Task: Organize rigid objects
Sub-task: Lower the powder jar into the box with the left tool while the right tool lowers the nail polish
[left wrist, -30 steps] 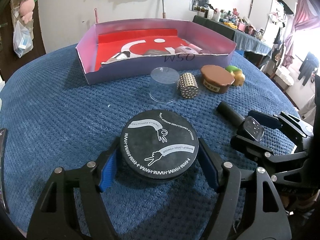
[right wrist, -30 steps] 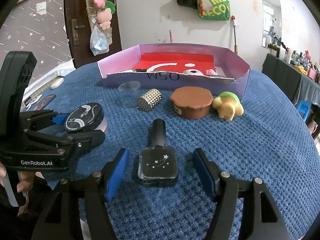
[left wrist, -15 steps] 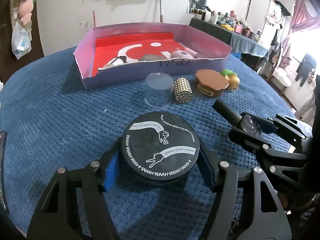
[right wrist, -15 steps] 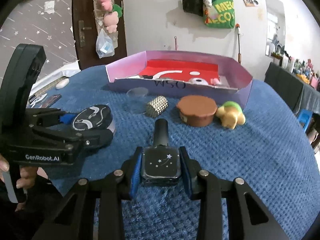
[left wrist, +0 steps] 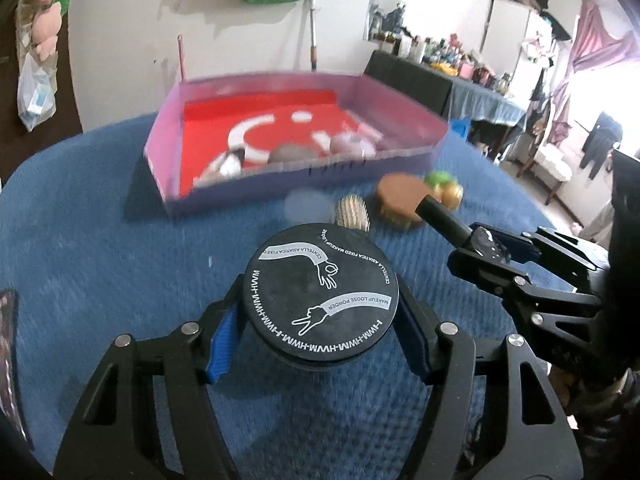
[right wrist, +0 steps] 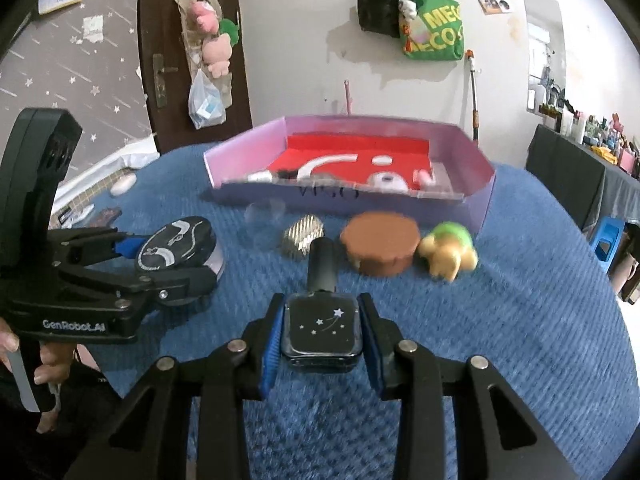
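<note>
The left tool [left wrist: 322, 330] clamps its blue pads on a round, flat powder jar [left wrist: 322, 294] with a matte black printed lid, raised off the nubby blue surface [left wrist: 100, 272] in front of the shallow pink cardboard box [right wrist: 478, 204]. Right of it, the right tool [right wrist: 322, 344] pinches a square glossy black polish bottle [right wrist: 322, 330] with a cylindrical cap, also before the box. Just in front of the box stand a clear plastic cup [right wrist: 264, 220], a studded metallic cylinder [right wrist: 302, 236], a brown round container [right wrist: 380, 246] and a yellow-green toy [right wrist: 450, 250].
</note>
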A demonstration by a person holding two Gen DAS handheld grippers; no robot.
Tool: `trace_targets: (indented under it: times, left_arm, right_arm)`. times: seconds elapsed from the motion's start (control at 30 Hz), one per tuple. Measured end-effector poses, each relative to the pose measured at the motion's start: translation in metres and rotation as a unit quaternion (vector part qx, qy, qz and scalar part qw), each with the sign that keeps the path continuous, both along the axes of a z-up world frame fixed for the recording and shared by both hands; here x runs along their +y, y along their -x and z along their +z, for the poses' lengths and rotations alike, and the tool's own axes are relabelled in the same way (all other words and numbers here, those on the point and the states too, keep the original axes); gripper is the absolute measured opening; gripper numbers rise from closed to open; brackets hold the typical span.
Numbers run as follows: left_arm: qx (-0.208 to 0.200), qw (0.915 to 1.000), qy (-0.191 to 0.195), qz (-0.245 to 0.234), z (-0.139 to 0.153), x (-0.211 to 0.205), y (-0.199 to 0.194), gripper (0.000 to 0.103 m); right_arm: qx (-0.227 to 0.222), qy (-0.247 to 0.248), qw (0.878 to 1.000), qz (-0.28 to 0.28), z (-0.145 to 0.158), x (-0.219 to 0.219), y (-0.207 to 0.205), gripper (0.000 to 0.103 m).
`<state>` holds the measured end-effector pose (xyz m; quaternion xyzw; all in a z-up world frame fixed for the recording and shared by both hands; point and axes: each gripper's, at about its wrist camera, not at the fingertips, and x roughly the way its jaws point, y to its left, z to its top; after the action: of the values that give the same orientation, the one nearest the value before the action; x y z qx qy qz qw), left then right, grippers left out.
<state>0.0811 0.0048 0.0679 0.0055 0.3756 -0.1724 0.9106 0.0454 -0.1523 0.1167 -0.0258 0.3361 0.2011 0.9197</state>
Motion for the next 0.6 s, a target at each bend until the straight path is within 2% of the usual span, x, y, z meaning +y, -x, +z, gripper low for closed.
trace_targets:
  times: [0.17, 0.3, 0.43, 0.6]
  left_arm:
    - [-0.024, 0.9996, 0.002, -0.012, 0.033, 0.0, -0.029, 0.065]
    - [-0.031, 0.9991, -0.004, -0.029, 0.054, -0.002, -0.073, 0.065]
    - [0.005, 0.9989, 0.002, -0.046, 0.057, -0.003, -0.129, 0.065]
    - [0.043, 0.9968, -0.002, -0.067, 0.043, -0.011, -0.183, 0.065]
  right_arm:
    - [-0.009, -0.024, 1.0, 0.01, 0.029, -0.006, -0.033, 0.037]
    - [-0.007, -0.029, 0.999, 0.021, 0.052, -0.008, -0.08, 0.037]
    - [0.015, -0.024, 0.999, 0.025, 0.064, -0.01, -0.142, 0.037]
    - [0.064, -0.012, 0.998, 0.023, 0.054, -0.009, -0.212, 0.037]
